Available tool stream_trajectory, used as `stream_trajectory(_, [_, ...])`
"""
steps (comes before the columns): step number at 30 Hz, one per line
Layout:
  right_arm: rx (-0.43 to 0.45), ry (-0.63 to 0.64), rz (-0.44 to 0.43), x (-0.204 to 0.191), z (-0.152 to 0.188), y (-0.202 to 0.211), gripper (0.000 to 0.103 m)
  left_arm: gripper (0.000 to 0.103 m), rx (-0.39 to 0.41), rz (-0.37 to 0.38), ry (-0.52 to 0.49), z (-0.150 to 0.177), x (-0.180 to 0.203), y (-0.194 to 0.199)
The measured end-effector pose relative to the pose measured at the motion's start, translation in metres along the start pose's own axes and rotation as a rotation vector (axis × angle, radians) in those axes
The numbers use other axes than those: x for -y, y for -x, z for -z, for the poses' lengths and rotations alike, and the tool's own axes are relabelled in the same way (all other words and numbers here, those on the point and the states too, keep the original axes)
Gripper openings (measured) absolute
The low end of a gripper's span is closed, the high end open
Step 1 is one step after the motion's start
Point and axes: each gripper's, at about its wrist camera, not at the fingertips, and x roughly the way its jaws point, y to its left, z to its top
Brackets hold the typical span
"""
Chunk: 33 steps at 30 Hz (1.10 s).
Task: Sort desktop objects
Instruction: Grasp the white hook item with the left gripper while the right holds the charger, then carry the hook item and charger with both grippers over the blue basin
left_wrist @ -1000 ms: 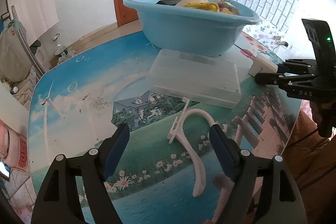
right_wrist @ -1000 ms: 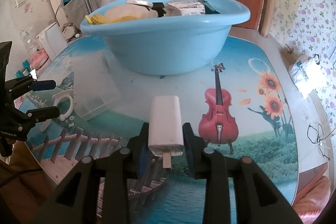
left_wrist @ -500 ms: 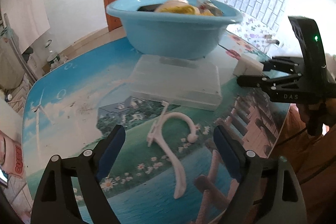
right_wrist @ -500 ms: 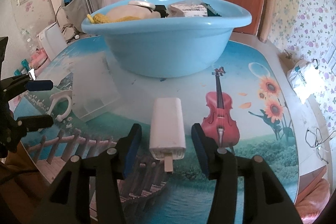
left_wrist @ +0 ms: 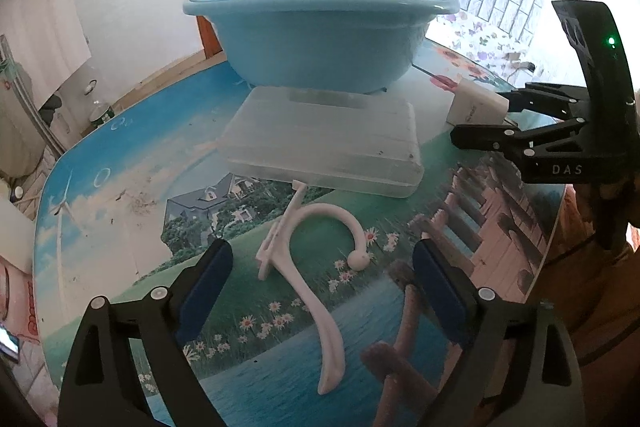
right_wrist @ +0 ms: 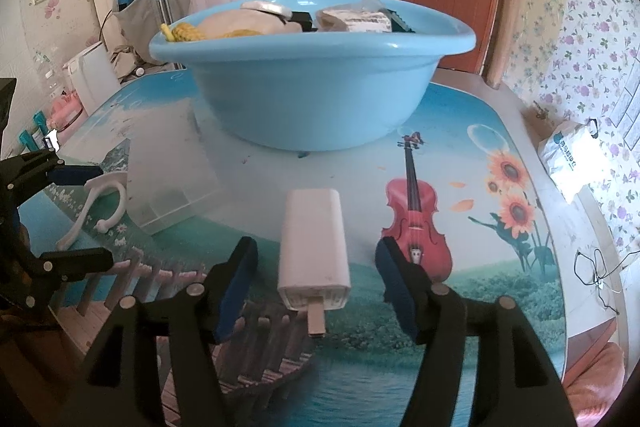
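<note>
— Two grippers show, one per hand. How do they stand?

— Both are spread, and both have just been opening. The left gripper hangs over one white hook, which lies flat on the table between its blue pads without touching either. The right gripper has one white charger lying on the table between its pads, with a gap on each side, its plug end toward the camera.

— How many containers?

— Two. One blue basin stands at the far side of the table, and one clear plastic box lies just in front of it, lid shut. The hook's far tip reaches the box's near edge.

— What is in the basin?

— Several things piled above the rim: one yellow rope, one pale rounded item, one wrapped packet and something black. An exact count cannot be told from these views.

— Anything else on the table?

— One white bag at the right edge.
</note>
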Motion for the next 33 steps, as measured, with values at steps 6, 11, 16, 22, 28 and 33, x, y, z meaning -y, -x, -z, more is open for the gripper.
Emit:
stream_trajectory(6, [-0.003,-0.017,0.005,0.001,-0.002,0.001,0.047,0.051,0.028,0.007,-0.002,-0.001,-0.002,0.005])
stream_trajectory(11, [-0.008,-0.048,-0.010,0.007,-0.004,0.002,0.025,0.051,0.030,0.002,0.005,0.001,-0.003,0.007])
stream_trajectory(16, [0.000,-0.070,-0.008,0.013,-0.004,0.006,0.025,0.051,0.061,0.000,0.052,-0.001,-0.013,0.017])
stream_trajectory(22, [0.054,-0.057,-0.001,0.011,-0.012,0.022,0.025,0.051,0.135,-0.022,0.114,-0.011,-0.028,0.040])
stream_trajectory(28, [0.108,-0.019,0.016,0.013,-0.024,0.048,0.025,0.052,0.172,-0.061,0.162,-0.031,-0.037,0.066])
stream_trajectory(33, [0.146,-0.043,0.010,0.027,-0.036,0.067,0.025,0.052,0.246,-0.063,0.183,-0.049,-0.041,0.086])
